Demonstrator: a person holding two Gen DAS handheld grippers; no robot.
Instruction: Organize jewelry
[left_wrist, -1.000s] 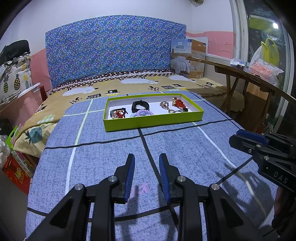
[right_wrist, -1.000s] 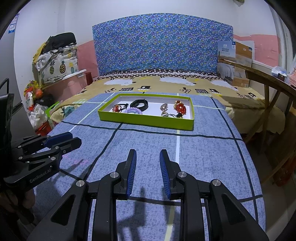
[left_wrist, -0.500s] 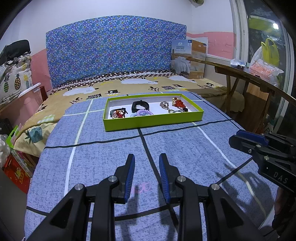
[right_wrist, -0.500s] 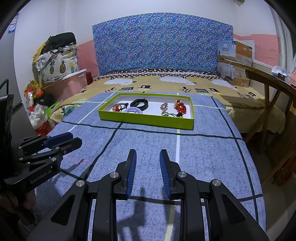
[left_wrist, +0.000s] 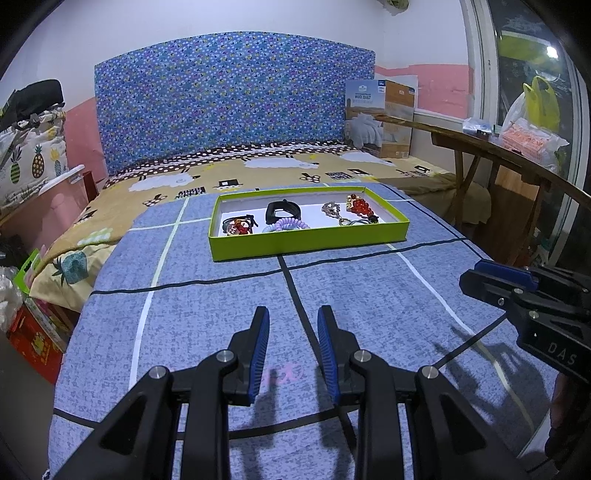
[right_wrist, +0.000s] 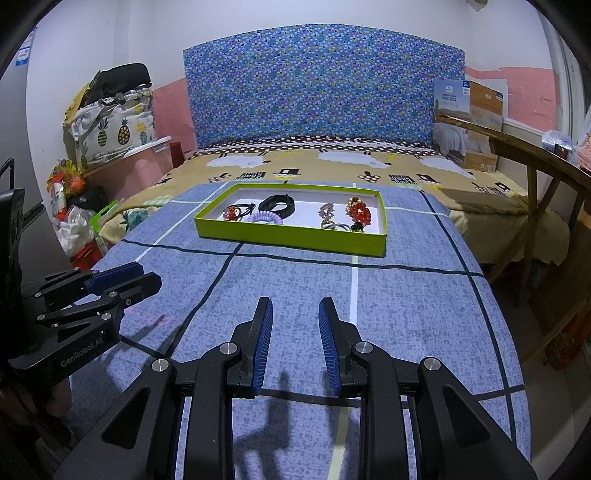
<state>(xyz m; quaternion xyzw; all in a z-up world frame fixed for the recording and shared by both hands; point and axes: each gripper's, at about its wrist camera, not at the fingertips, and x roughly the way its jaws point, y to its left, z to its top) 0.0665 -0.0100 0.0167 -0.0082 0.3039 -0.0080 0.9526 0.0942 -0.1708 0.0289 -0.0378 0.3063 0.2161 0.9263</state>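
Observation:
A shallow lime-green tray (left_wrist: 306, 242) (right_wrist: 288, 236) lies on the blue checked bedspread, well ahead of both grippers. Inside it sit a black band (left_wrist: 282, 211) (right_wrist: 277, 203), a purple coil hair tie (left_wrist: 286, 224) (right_wrist: 264, 218), a red-beaded hair tie (left_wrist: 238, 226) (right_wrist: 232, 213), a silver trinket (left_wrist: 331, 211) (right_wrist: 327, 211) and a red bead cluster (left_wrist: 360, 206) (right_wrist: 358, 213). My left gripper (left_wrist: 291, 334) hovers open over the spread with nothing between its blue pads. My right gripper (right_wrist: 295, 326) is also open and empty. Each gripper shows at the edge of the other's view.
A blue patterned headboard (left_wrist: 229, 107) stands behind a yellow sheep-print sheet (left_wrist: 258, 173). A wooden bench (left_wrist: 498, 151) runs along the right with bags on it. A cardboard box (left_wrist: 380, 118) sits at the back right; bags and bedding pile up on the left (right_wrist: 107, 114).

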